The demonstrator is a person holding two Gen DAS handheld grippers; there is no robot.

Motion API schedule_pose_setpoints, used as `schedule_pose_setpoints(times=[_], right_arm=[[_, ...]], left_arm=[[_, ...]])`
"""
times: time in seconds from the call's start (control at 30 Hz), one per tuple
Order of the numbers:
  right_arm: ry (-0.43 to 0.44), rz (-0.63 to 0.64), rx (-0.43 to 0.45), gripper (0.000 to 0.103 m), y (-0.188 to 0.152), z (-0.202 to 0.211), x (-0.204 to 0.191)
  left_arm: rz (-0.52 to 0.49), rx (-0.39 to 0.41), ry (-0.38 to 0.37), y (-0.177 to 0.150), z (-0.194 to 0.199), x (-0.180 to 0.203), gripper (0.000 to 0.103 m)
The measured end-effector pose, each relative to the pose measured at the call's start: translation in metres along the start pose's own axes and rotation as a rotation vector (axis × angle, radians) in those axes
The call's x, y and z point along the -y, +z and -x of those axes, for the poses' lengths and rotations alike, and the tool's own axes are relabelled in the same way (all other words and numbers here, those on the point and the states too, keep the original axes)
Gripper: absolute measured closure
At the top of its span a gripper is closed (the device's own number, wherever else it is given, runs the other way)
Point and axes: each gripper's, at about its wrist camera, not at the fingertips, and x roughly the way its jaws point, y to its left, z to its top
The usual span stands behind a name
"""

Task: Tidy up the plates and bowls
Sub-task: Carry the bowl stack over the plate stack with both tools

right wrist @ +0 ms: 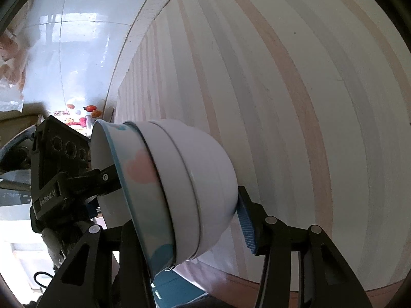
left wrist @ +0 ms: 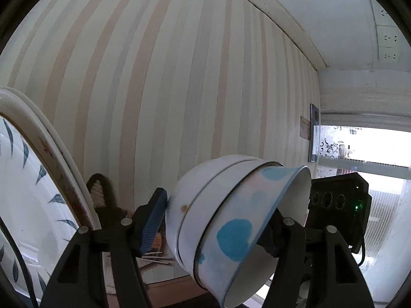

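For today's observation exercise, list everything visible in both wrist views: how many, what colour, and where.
Nested bowls: three stacked on their side; two white, the innermost white with blue and pink spots; clamped between both grippers.
Plates: at least two, white with blue leaf pattern and cream rim, standing at left.
Striped wallpaper: cream, peach and grey, behind.
Wall sockets: three, white, upper right.
Window: one, bright, right.
Fruit stickers: several, red-orange, on white tiles.
Left gripper: black, blue pads, gripping the bowls.
Right gripper: black, blue pads, gripping the bowls.
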Motion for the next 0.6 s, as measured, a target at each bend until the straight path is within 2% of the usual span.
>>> schedule_pose_setpoints(times=[0.27,0.6], right_arm=[[0.001,0.008,-0.013,0.053,0.000,0.006,-0.011],[-0.009,0.060,-0.047,0.053,0.002,-0.001,-0.050]], left_arm=[[-0.009,0.019,0.028,-0.005,0.013,0.005,0.041],[0.010,0.055,0.049,-0.011,0.043,-0.006,0.041]])
